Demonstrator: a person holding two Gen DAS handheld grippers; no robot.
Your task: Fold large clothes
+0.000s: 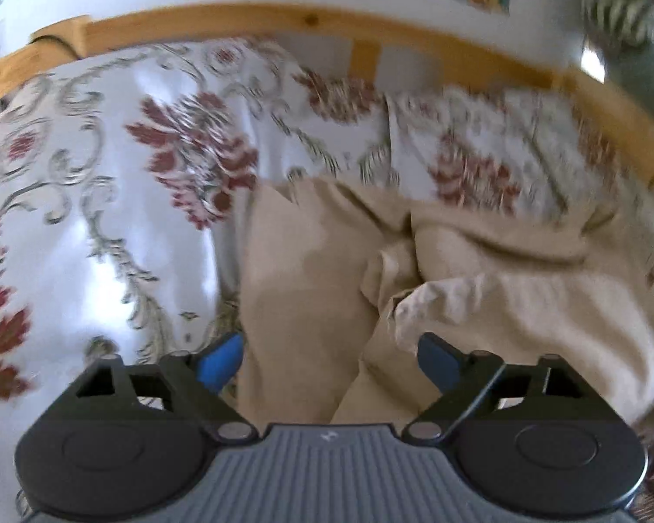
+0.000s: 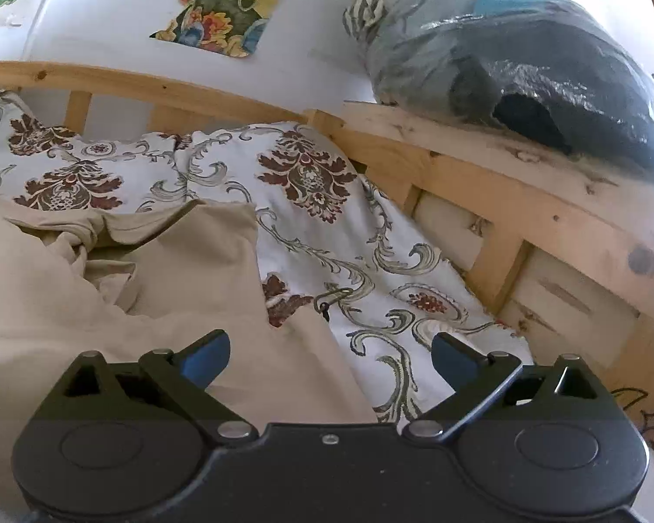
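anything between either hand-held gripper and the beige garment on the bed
Nothing visible. The left hand-held gripper and the right hand-held gripper are both open right over the beige garment, which lies bare on the floral bedspread.

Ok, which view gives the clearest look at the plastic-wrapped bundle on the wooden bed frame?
The right wrist view: the plastic-wrapped bundle sits sharp and nearly whole on the wooden bed frame. The left wrist view catches only a blurred sliver of it at the upper right edge.
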